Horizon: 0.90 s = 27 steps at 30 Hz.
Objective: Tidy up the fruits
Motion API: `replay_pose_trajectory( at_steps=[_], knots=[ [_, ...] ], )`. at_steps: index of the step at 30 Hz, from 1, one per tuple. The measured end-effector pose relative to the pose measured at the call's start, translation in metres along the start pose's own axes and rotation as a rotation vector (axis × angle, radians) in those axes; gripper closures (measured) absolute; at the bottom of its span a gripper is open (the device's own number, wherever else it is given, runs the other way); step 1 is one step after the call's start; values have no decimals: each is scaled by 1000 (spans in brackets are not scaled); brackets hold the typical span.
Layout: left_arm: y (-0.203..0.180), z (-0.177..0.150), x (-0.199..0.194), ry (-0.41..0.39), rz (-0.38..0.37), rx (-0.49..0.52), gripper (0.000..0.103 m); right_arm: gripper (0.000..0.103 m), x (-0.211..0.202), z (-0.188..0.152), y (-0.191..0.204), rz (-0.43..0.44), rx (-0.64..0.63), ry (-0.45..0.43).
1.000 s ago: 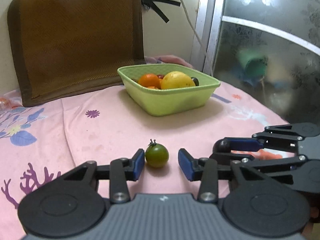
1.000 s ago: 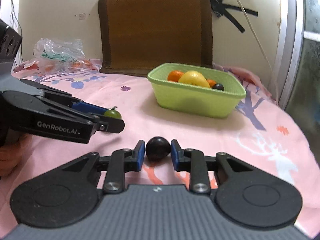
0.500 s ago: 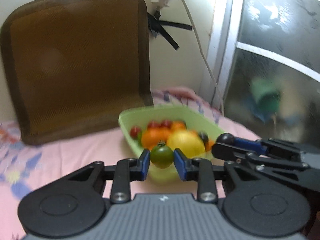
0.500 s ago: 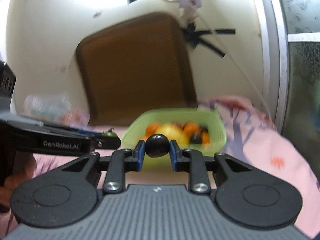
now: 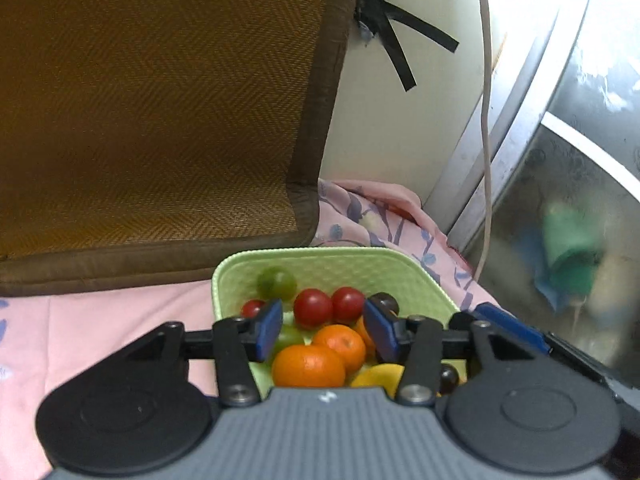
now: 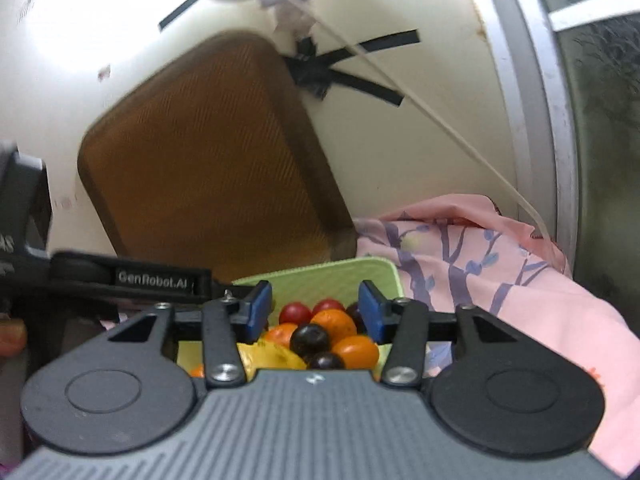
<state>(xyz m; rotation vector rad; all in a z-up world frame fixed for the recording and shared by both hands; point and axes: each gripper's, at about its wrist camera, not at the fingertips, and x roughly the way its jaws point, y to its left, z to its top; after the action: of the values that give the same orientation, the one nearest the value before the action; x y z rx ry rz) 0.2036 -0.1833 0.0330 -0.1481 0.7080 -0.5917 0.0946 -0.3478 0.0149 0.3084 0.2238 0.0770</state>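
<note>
**Both claws spread wide over the fruit basket**

The left claw hangs over the light green plastic basket. Its two blue pads are spread apart and hold nothing. The right claw hangs over the same basket, and its pads are spread apart and hold nothing too.

The left camera shows fruit that the right camera does not. A blurry round green fruit sits at about 10 o'clock in the basket, near the far wall. Two shiny red cherry tomatoes sit side by side in the middle. Two round orange tangerines touch each other at 6 o'clock. A big yellow fruit peeks out at 5 o'clock, just beside them.

The right camera shows other things. A dark purple round fruit lies on top of the pile in the middle, with a second dark one just below it. A small orange tomato touches them at 3 o'clock.

Only the right camera shows the words on the side of the left claw, at 9 o'clock.

A brown woven cushion leans on the wall behind the basket. A pink cloth with blue branches lies under it.
</note>
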Motion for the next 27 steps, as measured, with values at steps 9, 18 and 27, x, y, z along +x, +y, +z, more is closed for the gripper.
replay_pose_trajectory(
  at_steps=[9,18,27],
  knots=[
    [-4,-31,-86,-95,101,20,57,52,-28,0,-18,-141,111,-92],
    [-12,-109,-135,-58,302,78,49,51,-101,-47,9,-109,270,-29],
    [-19,-159,-166,-59,317,83,41,39,-151,-80,62,-75,200,28]
  ],
)
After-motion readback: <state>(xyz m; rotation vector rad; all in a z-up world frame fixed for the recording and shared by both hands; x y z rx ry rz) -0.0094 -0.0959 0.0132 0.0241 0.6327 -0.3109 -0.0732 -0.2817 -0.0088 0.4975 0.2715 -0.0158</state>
